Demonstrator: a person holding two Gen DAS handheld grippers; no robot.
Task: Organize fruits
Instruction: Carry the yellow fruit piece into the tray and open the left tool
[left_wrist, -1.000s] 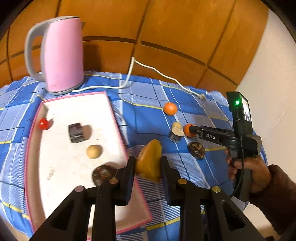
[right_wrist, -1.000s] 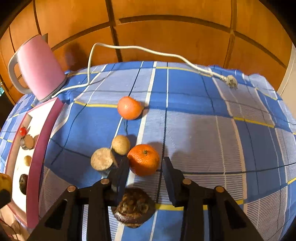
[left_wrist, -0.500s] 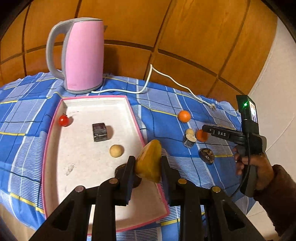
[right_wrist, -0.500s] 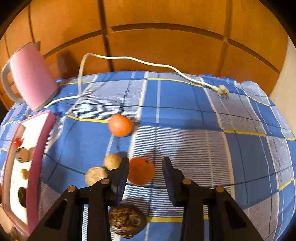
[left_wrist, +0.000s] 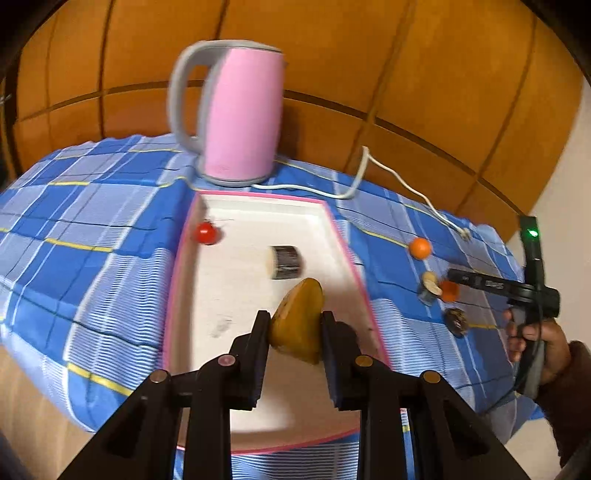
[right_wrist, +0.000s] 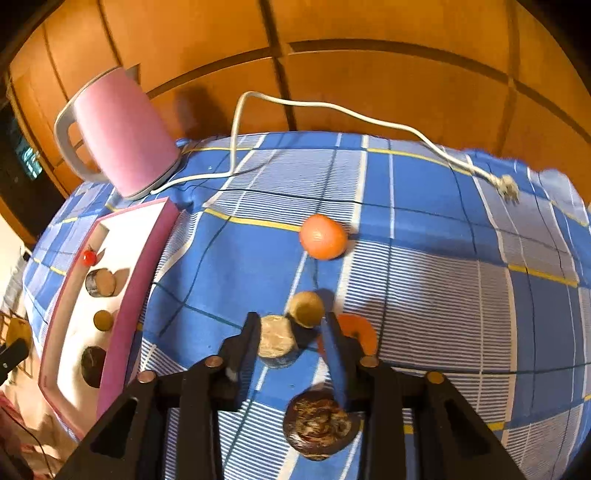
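Note:
My left gripper (left_wrist: 293, 328) is shut on a yellow-brown fruit (left_wrist: 297, 325) and holds it above the white tray with a pink rim (left_wrist: 177, 258). The tray holds a small red tomato (left_wrist: 205, 232), a dark cut piece (left_wrist: 284, 261) and more. My right gripper (right_wrist: 290, 345) is open over the blue checked cloth; a pale cut round (right_wrist: 276, 336) and a small tan ball (right_wrist: 306, 308) lie between its fingers. An orange (right_wrist: 356, 330) sits just right of the right finger. Another orange (right_wrist: 323, 236) lies farther back. A dark brown fruit (right_wrist: 317, 424) lies below the gripper.
A pink kettle (left_wrist: 236, 110) stands behind the tray, its white cord (right_wrist: 332, 109) running across the cloth to a plug (right_wrist: 508, 186). Wooden panels back the table. The table edge drops off at left and front.
My left gripper has carried the yellow-brown fruit left, from beside the tray to over it. My right gripper has shifted left, from around the orange to around the pale round and tan ball.

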